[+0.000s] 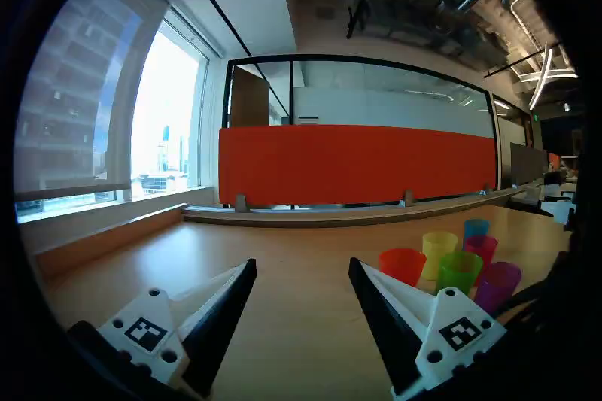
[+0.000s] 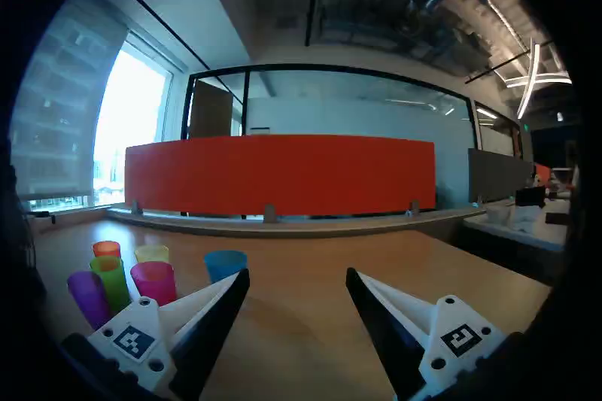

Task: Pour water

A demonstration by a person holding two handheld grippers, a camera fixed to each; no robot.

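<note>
Wood table (image 1: pixel 226 239) runs fwd to the orange partition (image 1: pixel 354 164), which stands upright along its far edge; window (image 1: pixel 162 130) is left of the partition. Over the table the left gripper (image 1: pixel 301 264) hangs low & approx level, fingers aimed straight at the partition, jaws spread wide w/ nothing btwn them. Same pose for the right gripper (image 2: pixel 297 273): low, level, pointed at the partition's middle, jaws apart & empty. Six plastic cups stand in a tight cluster on the table, on the near side of the partition & well apart from it. All are upright, long axis vertical, mouths up; contents can't be told. In left gripper view they sit below the partition's right end, just past the right finger: orange cup (image 1: pixel 402 264) nearest the middle, yellow cup (image 1: pixel 439 249) behind it, then green cup (image 1: pixel 459 269), pink cup (image 1: pixel 481 250), blue cup (image 1: pixel 475 229) closest to the partition, purple cup (image 1: pixel 498 284) farthest from it. In right gripper view the cluster is below the partition's left end, w/ the blue cup just beside the left fingertip.
</note>
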